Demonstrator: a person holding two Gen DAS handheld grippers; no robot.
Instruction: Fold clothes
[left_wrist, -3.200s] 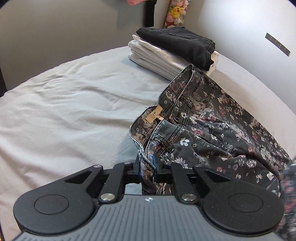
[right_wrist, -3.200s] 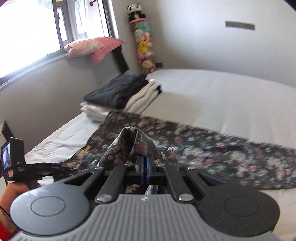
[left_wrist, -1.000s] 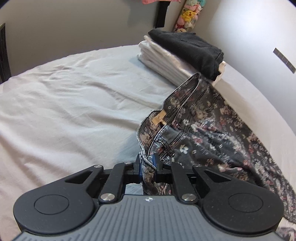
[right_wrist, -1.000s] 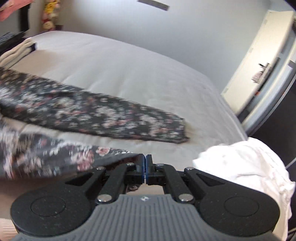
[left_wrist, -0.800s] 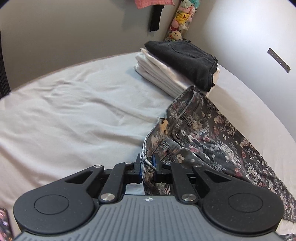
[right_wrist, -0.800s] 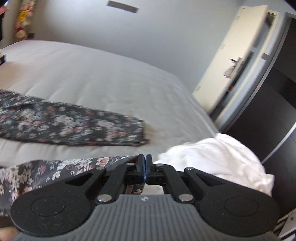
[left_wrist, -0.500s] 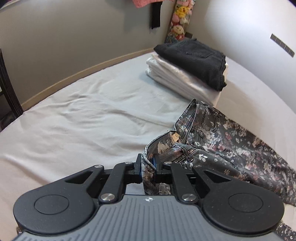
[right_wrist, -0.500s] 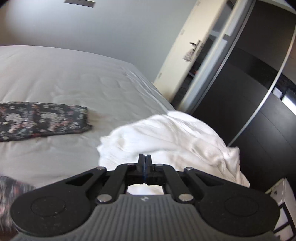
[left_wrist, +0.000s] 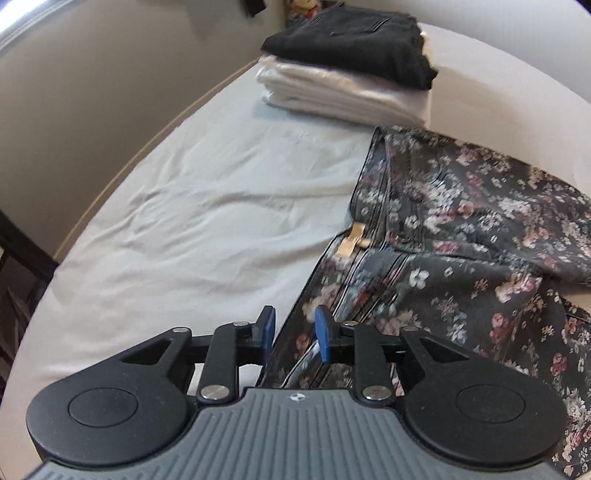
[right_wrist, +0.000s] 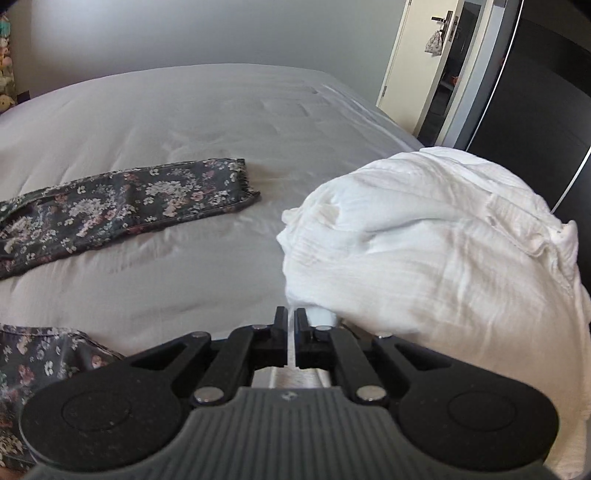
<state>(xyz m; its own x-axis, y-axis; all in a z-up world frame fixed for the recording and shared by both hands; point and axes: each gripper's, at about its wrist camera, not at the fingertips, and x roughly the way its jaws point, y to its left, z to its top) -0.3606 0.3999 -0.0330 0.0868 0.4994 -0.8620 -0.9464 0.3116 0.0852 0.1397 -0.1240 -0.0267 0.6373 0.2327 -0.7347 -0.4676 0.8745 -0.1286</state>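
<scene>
Our left gripper (left_wrist: 293, 334) jaws have just been opening, floral pants (left_wrist: 461, 236) waistband loose between; right gripper (right_wrist: 291, 325) closed, empty.

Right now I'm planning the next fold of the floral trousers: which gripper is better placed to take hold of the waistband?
Left. The left gripper, its jaws just opened, hovers right at the floral trousers waistband. The right gripper is shut, facing the white garment, away from the waistband.

Floral trousers (left_wrist: 461, 236) run past the frame's right edge; waistband blurred.
</scene>
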